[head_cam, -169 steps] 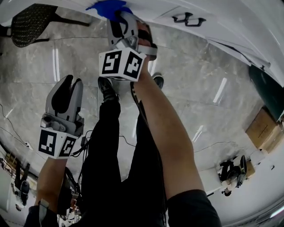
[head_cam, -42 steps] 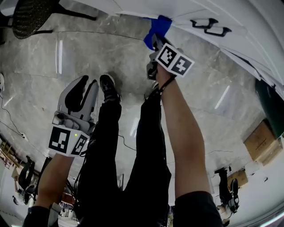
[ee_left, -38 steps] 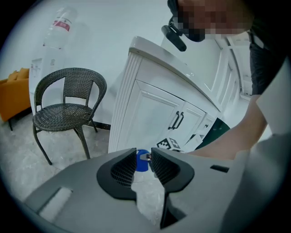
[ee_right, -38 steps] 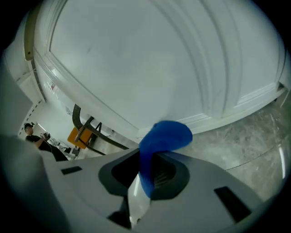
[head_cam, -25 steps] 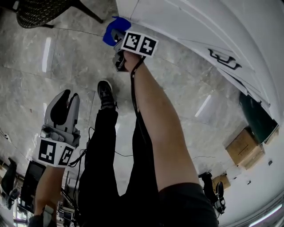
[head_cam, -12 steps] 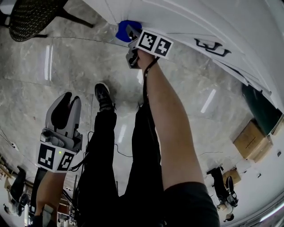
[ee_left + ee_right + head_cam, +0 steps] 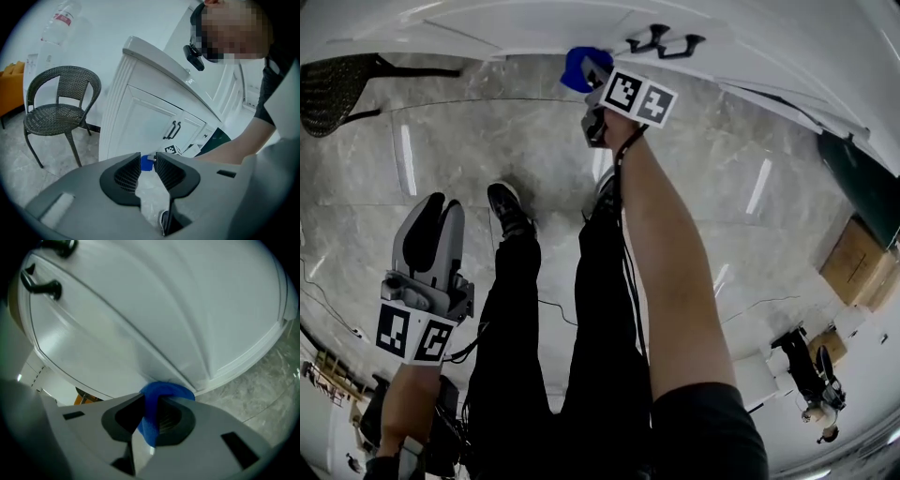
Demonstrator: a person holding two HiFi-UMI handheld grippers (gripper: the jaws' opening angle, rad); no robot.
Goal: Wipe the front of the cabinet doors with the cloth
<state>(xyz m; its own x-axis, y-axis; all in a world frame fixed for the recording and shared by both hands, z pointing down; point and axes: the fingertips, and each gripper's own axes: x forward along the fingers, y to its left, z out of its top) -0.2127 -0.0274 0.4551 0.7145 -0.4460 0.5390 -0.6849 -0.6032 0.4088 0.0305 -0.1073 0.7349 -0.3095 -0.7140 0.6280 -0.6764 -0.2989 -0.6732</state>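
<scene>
- Floor (image 7: 469, 141) of grey marble tile lay open on the left, and I had broad room between the cabinet's foot and the left gripper.
- White cabinet (image 7: 140, 117) stood near a wicker chair (image 7: 58, 108). Its fluted corner post and base moulding were the nearest edges.
- Cabinet door (image 7: 154, 301) showed a raised panel whose frame lines ran down to the cloth. Its dark handles (image 7: 661, 40) sat well apart from it.
- Cardboard box (image 7: 858, 267) sat far to the right, well clear.
- Left gripper (image 7: 148, 164) hung low, with its jaws a narrow gap apart and nothing between them.
- Right gripper (image 7: 151, 406) had its jaws clamped on the blue cloth (image 7: 164, 392), which was pressed against the door's lower edge, near the floor.
- I could read no writing, only black-and-white square markers on each gripper's cube (image 7: 639, 97).
</scene>
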